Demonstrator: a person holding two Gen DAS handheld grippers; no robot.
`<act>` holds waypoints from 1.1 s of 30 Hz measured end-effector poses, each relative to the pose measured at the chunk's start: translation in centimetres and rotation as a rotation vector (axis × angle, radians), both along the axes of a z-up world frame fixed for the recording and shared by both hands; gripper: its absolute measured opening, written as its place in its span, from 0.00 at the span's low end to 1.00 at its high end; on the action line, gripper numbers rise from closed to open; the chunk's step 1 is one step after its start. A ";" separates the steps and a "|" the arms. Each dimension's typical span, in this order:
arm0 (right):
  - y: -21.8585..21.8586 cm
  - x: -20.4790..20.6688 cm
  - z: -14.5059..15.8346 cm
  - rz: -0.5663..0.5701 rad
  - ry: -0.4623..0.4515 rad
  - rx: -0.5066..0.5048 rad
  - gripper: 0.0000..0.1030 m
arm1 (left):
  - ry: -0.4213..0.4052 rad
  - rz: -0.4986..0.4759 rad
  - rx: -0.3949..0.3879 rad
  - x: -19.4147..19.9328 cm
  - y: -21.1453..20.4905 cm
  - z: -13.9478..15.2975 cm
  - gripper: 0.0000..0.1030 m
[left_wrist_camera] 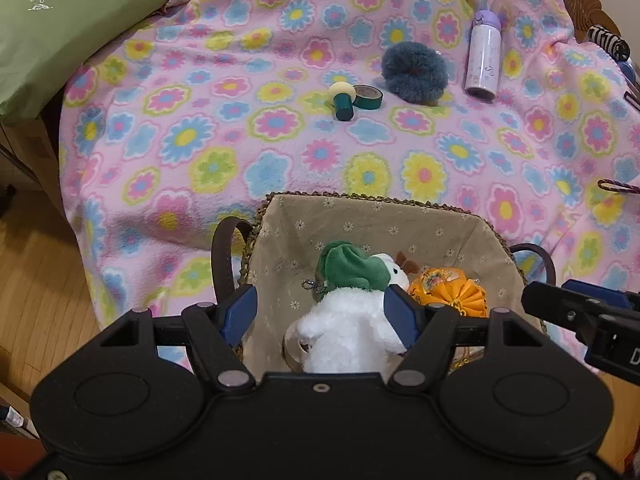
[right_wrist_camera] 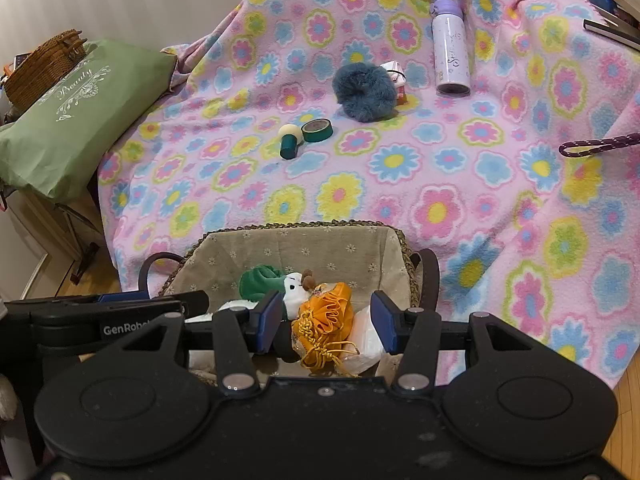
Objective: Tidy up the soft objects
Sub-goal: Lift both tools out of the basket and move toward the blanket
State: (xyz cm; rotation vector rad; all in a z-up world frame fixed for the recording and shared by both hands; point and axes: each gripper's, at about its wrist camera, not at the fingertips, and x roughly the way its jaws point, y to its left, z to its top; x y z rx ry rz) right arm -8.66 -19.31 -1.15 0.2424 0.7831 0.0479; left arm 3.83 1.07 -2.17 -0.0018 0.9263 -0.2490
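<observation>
**Basket part-filled, one scrunchie left out**

Left wrist view: left gripper (left_wrist_camera: 322, 312) low centre, above the lined basket (left_wrist_camera: 372, 204), jaws apart, white plush toy (left_wrist_camera: 344, 332) between them; contact with the pads unclear. Probably the drop-off step. Two soft things counted inside: the plush toy with its green hat, and an orange pouch (left_wrist_camera: 452, 290) to its right. Upper right on the floral blanket (left_wrist_camera: 208, 152): one blue scrunchie (left_wrist_camera: 414, 70), one purple bottle (left_wrist_camera: 484, 56), one tape roll (left_wrist_camera: 368, 95), one mushroom-shaped piece (left_wrist_camera: 343, 100).

Right wrist view: right gripper (right_wrist_camera: 326, 322) low centre, jaws apart and holding nothing, orange pouch (right_wrist_camera: 326, 312) beneath the gap. Blue scrunchie (right_wrist_camera: 362, 90) upper centre, well apart from the basket (right_wrist_camera: 296, 226). Next, by judgement: reach up-frame to the scrunchie, pinch its fluffy ring, carry back; hard items left alone.
</observation>
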 end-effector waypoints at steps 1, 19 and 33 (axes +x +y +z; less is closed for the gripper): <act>0.0 0.0 0.0 0.001 0.001 -0.001 0.47 | 0.001 0.000 0.001 0.0 0.0 0.0 0.64; -0.5 1.9 -1.4 0.013 0.072 -0.014 0.47 | 0.000 -0.013 0.071 1.3 -0.8 0.1 0.64; -0.7 6.0 -2.2 0.037 0.113 -0.022 0.48 | 0.073 -0.016 0.054 4.7 -1.2 0.0 0.64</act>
